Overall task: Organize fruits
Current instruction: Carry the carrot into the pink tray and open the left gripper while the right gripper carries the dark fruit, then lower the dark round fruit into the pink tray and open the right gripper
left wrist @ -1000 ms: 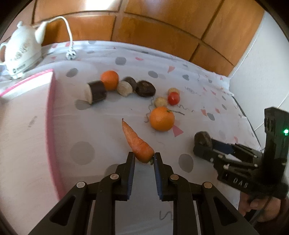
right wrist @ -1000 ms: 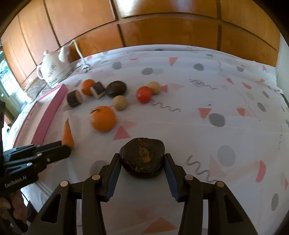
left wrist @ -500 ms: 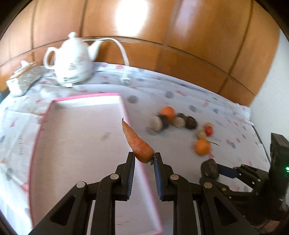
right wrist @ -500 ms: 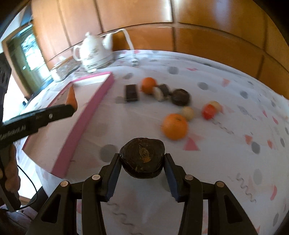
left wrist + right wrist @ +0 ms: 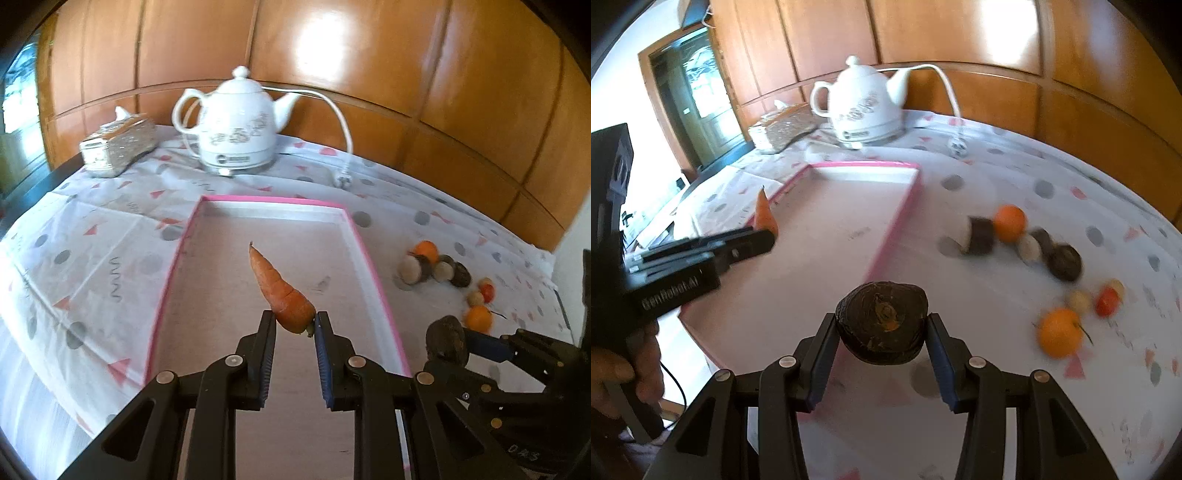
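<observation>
My left gripper (image 5: 293, 325) grips a carrot (image 5: 282, 291) above the empty pink tray (image 5: 376, 280); my right gripper (image 5: 881, 332) clamps a dark, possibly dried, fruit (image 5: 881, 321). Remaining fruits (image 5: 1012, 240) lie at 2 o'clock on the bench.

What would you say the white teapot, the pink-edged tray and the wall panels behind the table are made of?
Teapot: probably glazed ceramic, being glossy white with printed floral marks; its metal-looking base and cord suggest an electric kettle.
Pink-edged tray: likely cardboard or thin board, with a matte pale floor and thin flat walls; uncertain.
Wall panels: apparently varnished wood or veneer, with warm orange tone and bright glare.
</observation>
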`<state>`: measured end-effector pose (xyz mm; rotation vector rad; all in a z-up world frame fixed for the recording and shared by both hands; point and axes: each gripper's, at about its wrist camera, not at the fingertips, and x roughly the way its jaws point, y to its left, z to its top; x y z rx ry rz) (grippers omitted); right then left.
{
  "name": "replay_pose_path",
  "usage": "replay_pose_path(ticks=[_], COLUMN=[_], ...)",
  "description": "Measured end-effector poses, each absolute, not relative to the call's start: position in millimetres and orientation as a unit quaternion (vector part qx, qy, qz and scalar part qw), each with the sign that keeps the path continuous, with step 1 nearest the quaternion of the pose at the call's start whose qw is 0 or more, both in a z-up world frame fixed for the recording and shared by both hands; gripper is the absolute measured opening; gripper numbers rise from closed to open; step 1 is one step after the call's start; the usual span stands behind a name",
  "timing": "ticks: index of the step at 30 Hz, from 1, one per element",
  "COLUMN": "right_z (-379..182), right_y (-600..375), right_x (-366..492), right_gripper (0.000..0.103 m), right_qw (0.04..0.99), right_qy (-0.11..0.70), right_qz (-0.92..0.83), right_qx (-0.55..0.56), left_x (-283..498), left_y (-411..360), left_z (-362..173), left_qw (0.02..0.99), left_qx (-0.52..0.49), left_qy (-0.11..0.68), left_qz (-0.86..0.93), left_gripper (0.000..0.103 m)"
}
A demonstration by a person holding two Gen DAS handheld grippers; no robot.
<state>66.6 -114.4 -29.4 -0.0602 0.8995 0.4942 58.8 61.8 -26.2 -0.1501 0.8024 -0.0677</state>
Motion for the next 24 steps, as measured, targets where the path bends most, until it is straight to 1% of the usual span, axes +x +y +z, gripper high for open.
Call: replay_pose_path(ticks=[8, 13, 16, 18, 24], right_z=[-28.2, -27.9, -28.2, -25.1, -14.8], right_y=[-74.8, -46.1, -40.6, -37.9, -40.9], right_x=[88.5, 94.3, 93.4, 87.4, 75.8], right_gripper=[0.048, 0.049, 0.049, 0.049, 0.049], right_qw=[0.865, 0.867, 0.87, 0.881, 0.902], right_qy=[0.431, 0.426, 0.424, 0.41, 0.378], right_qz=[0.254, 0.251, 0.243, 0.221, 0.175], right_qx=[-0.038, -0.066, -0.068, -0.086, -0.118], left_x=[57.6, 54.3, 50.9, 49.0, 47.4], left_y=[86.4, 100.0, 107.1, 108.8, 104.1], left_z=[-29.5, -30.6, -30.4, -29.7, -26.8], left_qw=[0.917, 0.916, 0.915, 0.916, 0.917], left_qx=[-0.095, -0.11, -0.121, -0.121, -0.122], left_qy=[0.388, 0.386, 0.384, 0.381, 0.38], left_qz=[0.005, 0.026, 0.031, 0.034, 0.026], left_gripper=[0.022, 0.022, 0.026, 0.028, 0.028])
